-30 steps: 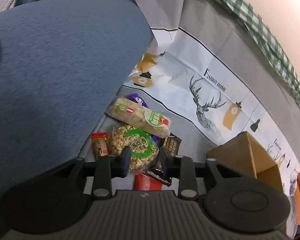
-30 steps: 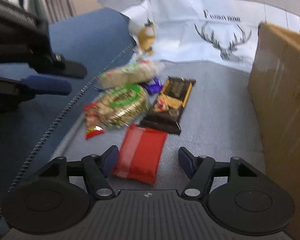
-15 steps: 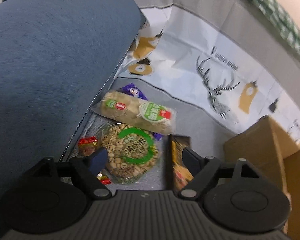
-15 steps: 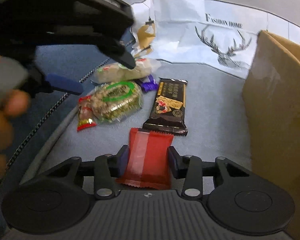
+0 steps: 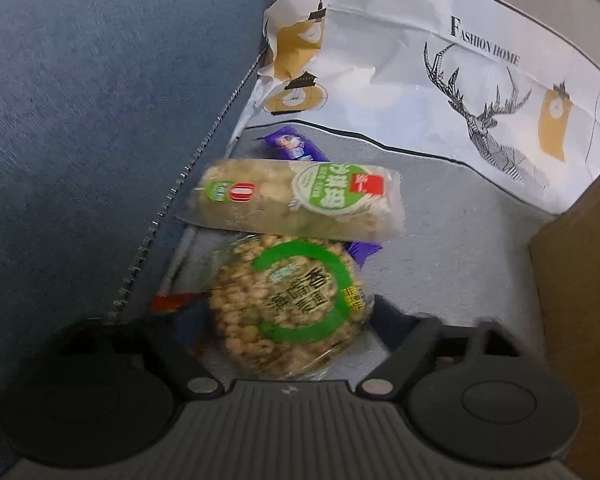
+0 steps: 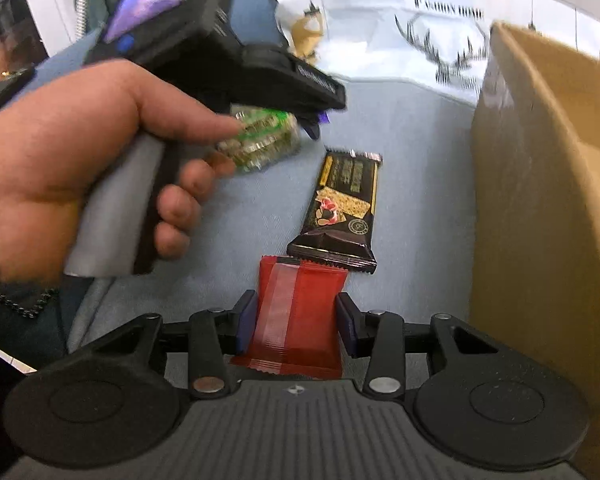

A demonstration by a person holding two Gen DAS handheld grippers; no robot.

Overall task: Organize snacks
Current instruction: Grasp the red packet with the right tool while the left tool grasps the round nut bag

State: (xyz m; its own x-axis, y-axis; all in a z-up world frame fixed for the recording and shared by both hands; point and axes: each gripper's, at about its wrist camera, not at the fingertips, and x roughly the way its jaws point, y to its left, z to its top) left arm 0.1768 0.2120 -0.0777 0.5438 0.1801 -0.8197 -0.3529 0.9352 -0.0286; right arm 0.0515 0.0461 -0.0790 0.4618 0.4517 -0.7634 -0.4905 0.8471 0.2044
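The right gripper [image 6: 296, 322] has its blue pads pressed on the two long edges of a red snack packet [image 6: 296, 312], which lies flat on the grey seat cushion [image 6: 412, 184]. A second ago those jaws stood wide with the packet loose between them; they closed onto it soon after and the grip looks the same since. Just beyond the packet's far end, touching it, lies a black cereal bar [image 6: 342, 210]. To the right stands the wall of an open cardboard box [image 6: 540, 200].

The left gripper [image 5: 284, 332] is spread wide, its jaws having just been opening: a second ago they were nearly shut above the pile. Now the round green-labelled puffed-grain cake [image 5: 290, 304] sits between the fingers, whose tips are dark and blurred; no pad clearly presses on it. Beyond the cake lies a long rice-cracker roll [image 5: 296, 200], overlapping a purple wrapper [image 5: 292, 146]. A small red sachet [image 5: 172, 302] peeks out at the cake's left. The blue cushion [image 5: 92, 128] rises on the left, and a deer-print cloth [image 5: 460, 92] lies behind. In the right wrist view a hand [image 6: 60, 168] grips the left tool's handle, closer than before.
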